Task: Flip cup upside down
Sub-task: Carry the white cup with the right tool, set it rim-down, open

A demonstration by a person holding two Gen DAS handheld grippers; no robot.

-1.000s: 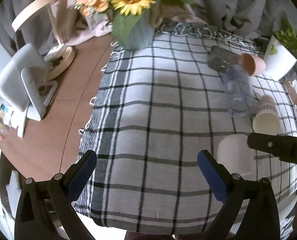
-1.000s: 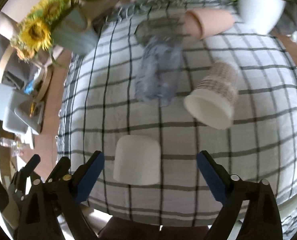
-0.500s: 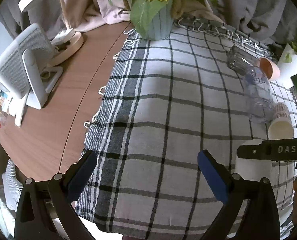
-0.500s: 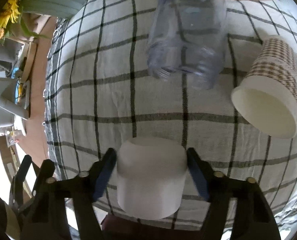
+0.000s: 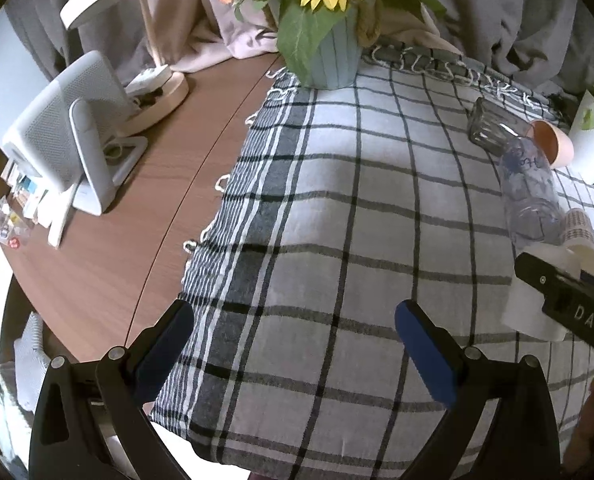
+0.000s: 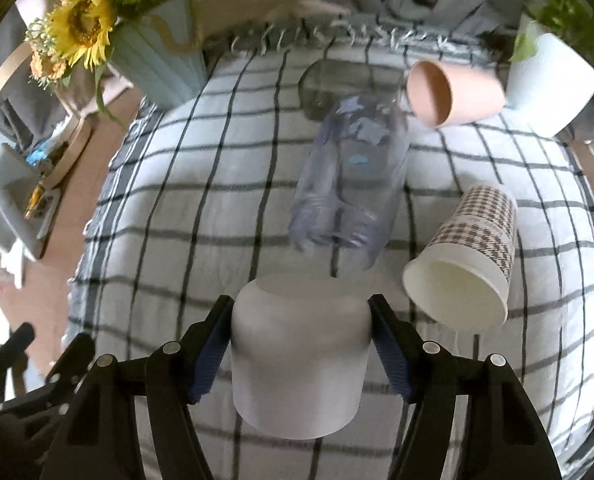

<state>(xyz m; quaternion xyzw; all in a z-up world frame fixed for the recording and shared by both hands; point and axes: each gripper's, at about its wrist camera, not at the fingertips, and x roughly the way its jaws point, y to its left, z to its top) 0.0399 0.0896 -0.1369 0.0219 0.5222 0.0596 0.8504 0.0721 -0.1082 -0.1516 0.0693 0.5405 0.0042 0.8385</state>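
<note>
A plain white cup (image 6: 299, 354) is gripped between the blue pads of my right gripper (image 6: 301, 320), which is shut on its sides. The cup is tilted, its closed base toward the camera's far side, just above the checked cloth (image 6: 177, 208). In the left wrist view the same cup (image 5: 537, 292) shows at the right edge, partly hidden by the right gripper's black finger (image 5: 565, 292). My left gripper (image 5: 293, 332) is open and empty over the cloth's near left part.
A houndstooth paper cup (image 6: 465, 264), a clear plastic bottle (image 6: 349, 184), a pink cup (image 6: 453, 92) and a dark glass (image 6: 329, 84) lie on their sides on the cloth. A sunflower vase (image 5: 329, 40) stands at the back, a white plant pot (image 6: 549, 80) back right. A white device (image 5: 69, 132) and a lamp (image 5: 137, 28) stand on the wooden table at the left.
My right gripper closed on the white cup, then lifted and tilted it. My left gripper drew back and to the left, still open.
</note>
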